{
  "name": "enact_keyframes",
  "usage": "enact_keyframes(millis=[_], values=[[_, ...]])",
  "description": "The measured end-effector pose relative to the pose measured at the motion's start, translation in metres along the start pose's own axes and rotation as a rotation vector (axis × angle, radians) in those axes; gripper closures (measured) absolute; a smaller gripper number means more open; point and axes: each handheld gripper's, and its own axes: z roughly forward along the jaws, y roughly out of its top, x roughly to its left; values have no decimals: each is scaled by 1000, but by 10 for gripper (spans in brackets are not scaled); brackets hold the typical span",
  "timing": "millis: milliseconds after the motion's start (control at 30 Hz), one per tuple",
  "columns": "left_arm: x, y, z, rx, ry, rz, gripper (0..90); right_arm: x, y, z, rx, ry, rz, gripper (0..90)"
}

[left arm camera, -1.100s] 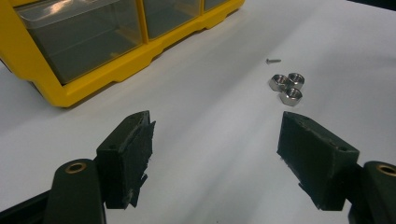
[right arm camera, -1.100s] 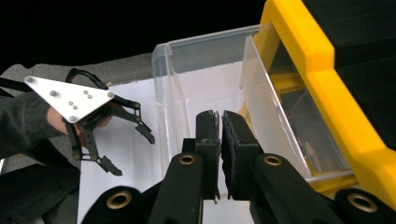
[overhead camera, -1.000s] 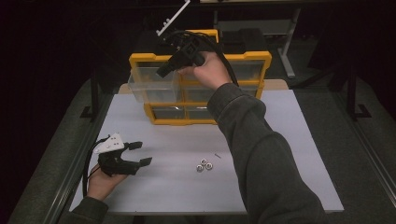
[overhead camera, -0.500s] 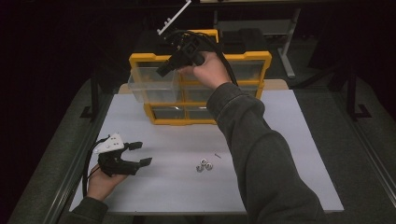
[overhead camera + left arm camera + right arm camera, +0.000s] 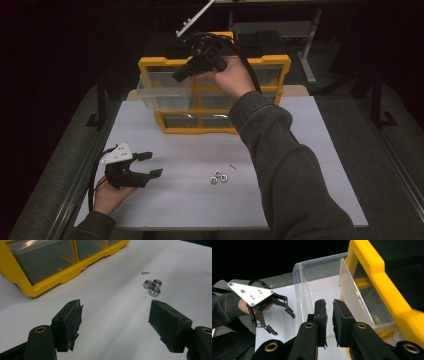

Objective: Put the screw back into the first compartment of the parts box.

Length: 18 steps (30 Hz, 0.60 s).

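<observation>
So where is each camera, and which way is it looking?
High view: sits above the person's side, looks forward and down on the table; both forearms, left gripper and right gripper show.
Left gripper view: rides the left gripper, looks low across the table at the nuts and yellow cabinet; its wide-apart jaws show.
Right gripper view: rides the right gripper, looks down into the pulled-out clear drawer; its jaws, a narrow gap between them, have just been opening.
Shared: the right gripper view and the high view both show the left gripper and the drawer.

clear drawer (image 5: 165, 90), pulled out, top-left
</observation>
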Motion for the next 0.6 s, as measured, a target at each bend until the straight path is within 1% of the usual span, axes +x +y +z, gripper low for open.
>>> enact_keyframes(millis=[33, 167, 200, 233, 333, 367, 400, 433, 500, 533, 600], values=[[0, 0, 0, -1, 0, -1, 259, 1, -3, -3, 1, -10, -2, 790], [0, 0, 0, 3, 1, -1, 258, 2, -15, -13, -6, -19, 7, 776], [0, 0, 0, 2, 1, -1, 259, 2, -18, -16, -11, -24, 0, 772], [0, 0, 0, 3, 1, -1, 259, 2, -22, -18, -16, -23, 7, 769], [0, 0, 0, 4, 0, 2, 259, 4, -33, -25, -19, -38, 10, 757], [0, 0, -1, 11, 1, 3, 259, 5, -37, -27, -17, -39, 20, 752], [-1, 0, 0, 7, 0, 0, 258, 7, -41, -29, -9, -40, 36, 746], [-1, 0, 0, -2, -2, -8, 258, 7, -44, -30, -12, -47, 23, 743], [-2, 1, 0, 0, 0, -2, 259, 8, -52, -31, -18, -51, 14, 732], [-2, 1, 0, 1, -1, -2, 259, 10, -56, -33, -15, -53, 25, 726], [-2, 1, 0, 4, -3, -4, 259, 11, -64, -34, -19, -57, 27, 720]])
